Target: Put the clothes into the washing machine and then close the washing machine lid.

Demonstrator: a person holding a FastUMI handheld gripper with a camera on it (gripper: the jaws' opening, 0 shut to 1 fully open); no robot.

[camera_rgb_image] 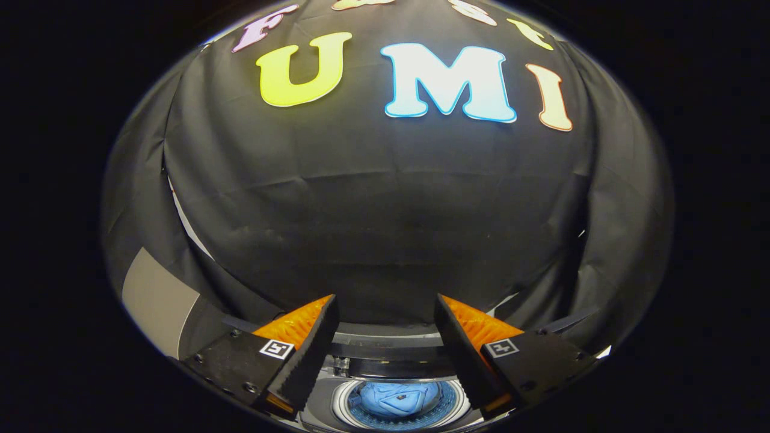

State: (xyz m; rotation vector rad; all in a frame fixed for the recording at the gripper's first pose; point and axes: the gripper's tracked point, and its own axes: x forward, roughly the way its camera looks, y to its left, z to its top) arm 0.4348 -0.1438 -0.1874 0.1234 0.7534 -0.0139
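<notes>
Hovering with its jaws spread apart and empty, the gripper (385, 340) looks down on the blue clothes (394, 398) already lying in the washing machine's drum (355, 415), directly below and between the jaws, with the lid seemingly not yet closed

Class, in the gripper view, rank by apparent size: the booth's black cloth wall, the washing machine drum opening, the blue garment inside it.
1. Black cloth wall
2. Drum opening
3. Blue garment, lying inside the drum

The open tool is above them, holding nothing.

Gripper camera rides high — facing the booth wall (385, 210), washer (397, 403) below.
</notes>
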